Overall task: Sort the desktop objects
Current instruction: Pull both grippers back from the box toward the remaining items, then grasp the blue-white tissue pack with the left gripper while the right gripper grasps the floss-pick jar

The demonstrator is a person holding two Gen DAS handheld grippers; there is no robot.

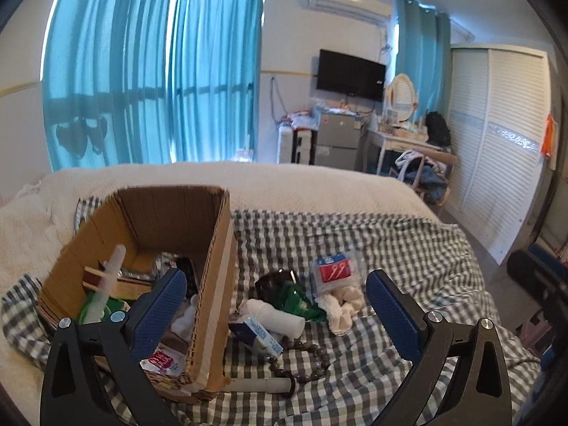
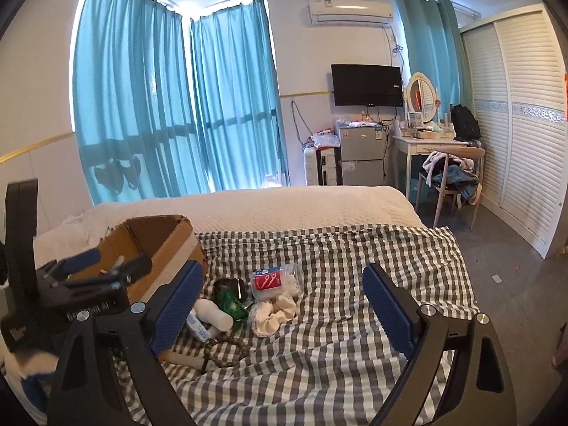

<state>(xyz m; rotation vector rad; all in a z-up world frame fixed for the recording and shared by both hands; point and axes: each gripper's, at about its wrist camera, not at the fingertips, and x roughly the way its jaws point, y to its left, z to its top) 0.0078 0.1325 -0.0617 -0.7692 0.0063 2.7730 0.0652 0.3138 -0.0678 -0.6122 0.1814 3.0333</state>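
My 2 claws, left gripper [image 1: 277, 305] and right gripper [image 2: 284, 305], gape empty; cardboard box [image 1: 213, 248] left partly filled, loose pile [image 1: 305, 305] remains right.

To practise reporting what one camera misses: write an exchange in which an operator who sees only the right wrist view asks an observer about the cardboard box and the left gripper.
Operator: I see only the box's outside. Is anything in it?
Observer: Yes. The left wrist view looks into the cardboard box: a red-and-white packet lies in its near corner, and a white tube stands up among other items.
Operator: The left gripper is a blur to me. Is it holding something?
Observer: No. The left gripper has its jaws wide apart and grips nothing.
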